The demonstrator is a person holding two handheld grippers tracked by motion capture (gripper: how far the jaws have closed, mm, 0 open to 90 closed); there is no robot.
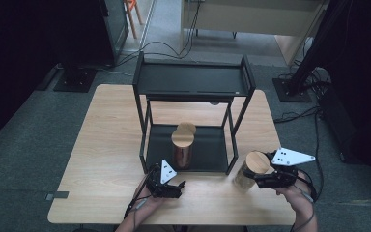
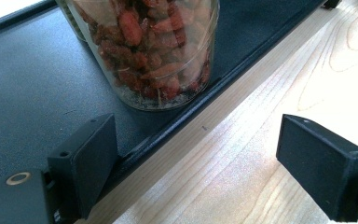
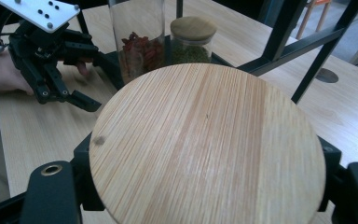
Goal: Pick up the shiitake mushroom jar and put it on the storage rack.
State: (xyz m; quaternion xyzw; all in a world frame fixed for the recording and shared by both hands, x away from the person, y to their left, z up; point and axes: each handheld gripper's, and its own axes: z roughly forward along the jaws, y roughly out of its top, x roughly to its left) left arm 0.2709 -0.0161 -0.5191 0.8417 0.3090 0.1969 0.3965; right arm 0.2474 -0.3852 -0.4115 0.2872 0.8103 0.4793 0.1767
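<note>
Fingers of the right gripper (image 1: pixel 263 175) are clamped on a jar with a wooden lid (image 1: pixel 250 170), holding it tilted above the worktop (image 1: pixel 101 159) just to the right of the black rack (image 1: pixel 192 82); in the right gripper view the lid (image 3: pixel 207 144) sits between the two black pads. Fingers of the left gripper (image 1: pixel 176 186) stand spread and empty on the worktop, just in front of the rack's lower shelf (image 2: pixel 23 88), near the jar of red dried fruit (image 2: pixel 154 46) that stands at the shelf's front edge. A second, shorter lidded jar (image 3: pixel 190 39) stands right behind it. The step in hand looks like carrying the held jar into the rack; doing it well likely means levelling the jar first and keeping the grip firm below the lid. Open shelf room lies to the right of the two jars, but the front right post (image 1: pixel 233 140) and the raised shelf lip (image 2: pixel 242 77) stand in the way, so the jar should probably clear both.
</note>
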